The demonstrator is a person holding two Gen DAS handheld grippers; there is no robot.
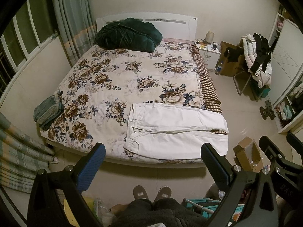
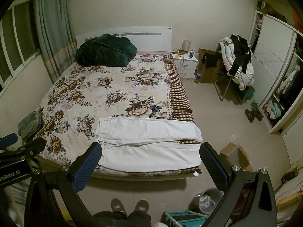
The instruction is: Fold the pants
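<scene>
White pants (image 1: 176,130) lie flat across the near right part of the bed, waistband to the left, legs running right to the bed's edge; they also show in the right wrist view (image 2: 149,143). My left gripper (image 1: 153,162) is open and empty, held above the floor in front of the bed's foot. My right gripper (image 2: 150,160) is open and empty, also held back from the bed. Neither touches the pants.
The bed has a floral cover (image 1: 117,79) with a dark green blanket (image 1: 128,35) at the headboard and a folded teal garment (image 1: 48,111) at its left edge. A cardboard box (image 1: 248,154), a bin (image 2: 207,198), a clothes-laden chair (image 1: 257,56) and a nightstand (image 1: 208,54) stand right.
</scene>
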